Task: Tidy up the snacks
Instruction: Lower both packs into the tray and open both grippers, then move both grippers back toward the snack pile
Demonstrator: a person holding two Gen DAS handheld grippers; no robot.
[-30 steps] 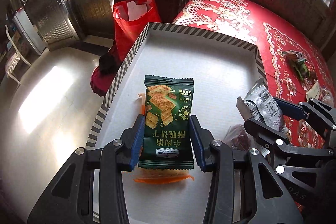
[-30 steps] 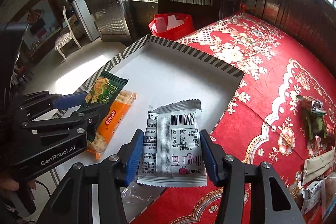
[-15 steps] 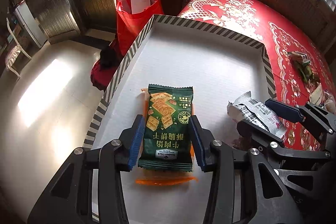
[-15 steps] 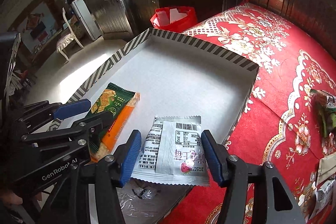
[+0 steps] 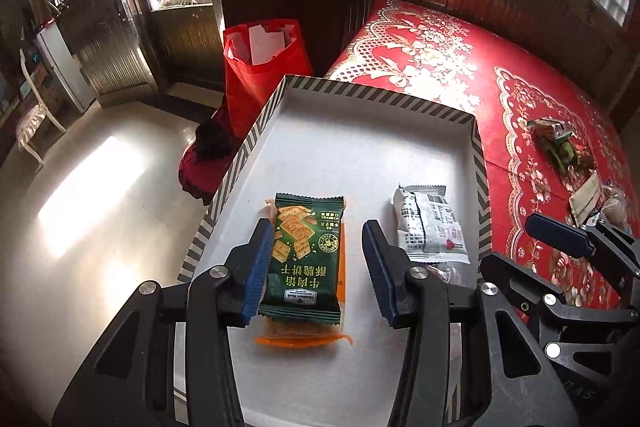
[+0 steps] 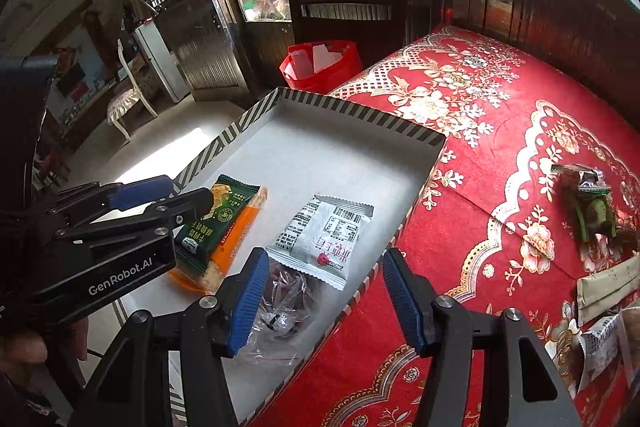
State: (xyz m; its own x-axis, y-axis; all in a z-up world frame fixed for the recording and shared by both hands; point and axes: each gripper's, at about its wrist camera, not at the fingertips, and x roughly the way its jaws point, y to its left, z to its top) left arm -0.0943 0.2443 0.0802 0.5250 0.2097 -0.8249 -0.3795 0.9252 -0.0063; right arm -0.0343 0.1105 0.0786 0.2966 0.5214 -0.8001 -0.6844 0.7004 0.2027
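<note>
A green cracker packet (image 5: 306,259) (image 6: 222,213) lies on an orange packet (image 5: 304,339) (image 6: 240,227) in the white tray with a striped rim (image 5: 380,95) (image 6: 360,107). My left gripper (image 5: 318,267) (image 6: 184,193) hangs just over it. Its jaws are opening, with the packet between them and the right pad clear of it. A white packet (image 6: 324,239) (image 5: 430,227) lies flat in the tray by its right wall. My right gripper (image 6: 324,299) (image 5: 516,243) stands open a little behind it, pads apart from it.
A clear wrapper with dark sweets (image 6: 280,307) lies in the tray's near right corner. On the red flowered cloth (image 6: 480,147) to the right lie green packets (image 6: 592,207) (image 5: 556,143) and a beige packet (image 6: 608,287). A red bag (image 5: 260,67) stands on the floor beyond the tray.
Both packets were held between shut pads above the tray; now they lie in it. Both pairs of jaws have spread, and both grippers have drawn up and back.
</note>
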